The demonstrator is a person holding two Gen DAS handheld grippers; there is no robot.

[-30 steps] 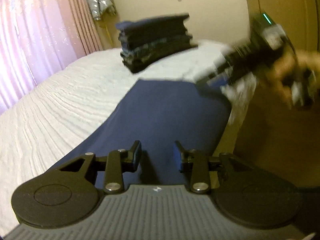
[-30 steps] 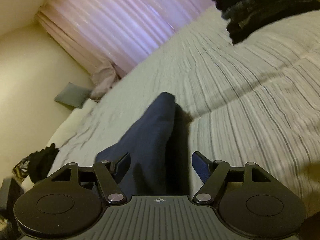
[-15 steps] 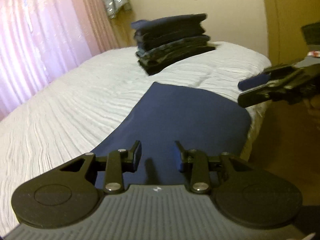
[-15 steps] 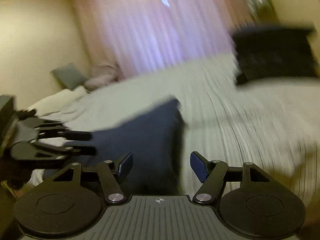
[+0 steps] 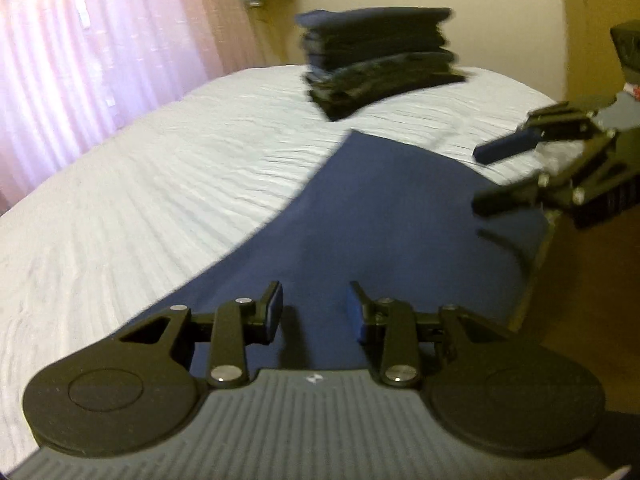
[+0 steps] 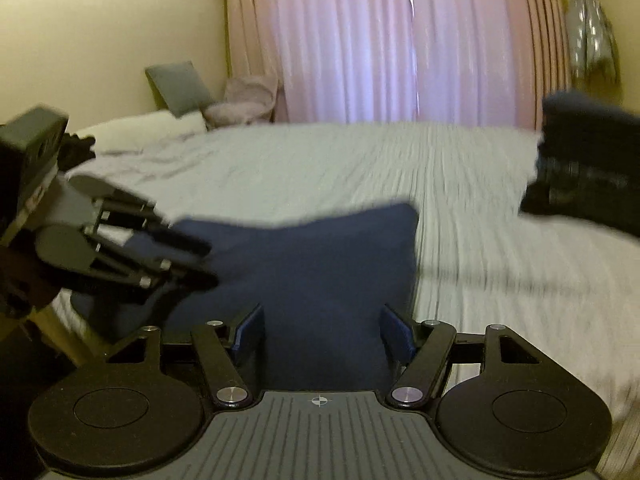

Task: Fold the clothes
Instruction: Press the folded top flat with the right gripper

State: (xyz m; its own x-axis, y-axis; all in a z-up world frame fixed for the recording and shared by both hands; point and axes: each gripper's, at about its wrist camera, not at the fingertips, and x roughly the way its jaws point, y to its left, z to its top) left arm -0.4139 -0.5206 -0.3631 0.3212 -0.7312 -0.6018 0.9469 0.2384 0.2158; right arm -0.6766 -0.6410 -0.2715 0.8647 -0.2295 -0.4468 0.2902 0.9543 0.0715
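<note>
While navy garment [image 5: 400, 220] lies flat on bed [image 5: 160, 200], left gripper [image 5: 314, 312] narrow, empty; right gripper [image 6: 322, 334] wide, empty.

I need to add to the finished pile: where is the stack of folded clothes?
The stack of folded clothes sits on the bed's far side, beyond the navy garment; it shows at the right wrist view's right edge.

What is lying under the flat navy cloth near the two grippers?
The white bedspread lies under the navy cloth. Whatever else the cloth covers cannot be seen.
</note>
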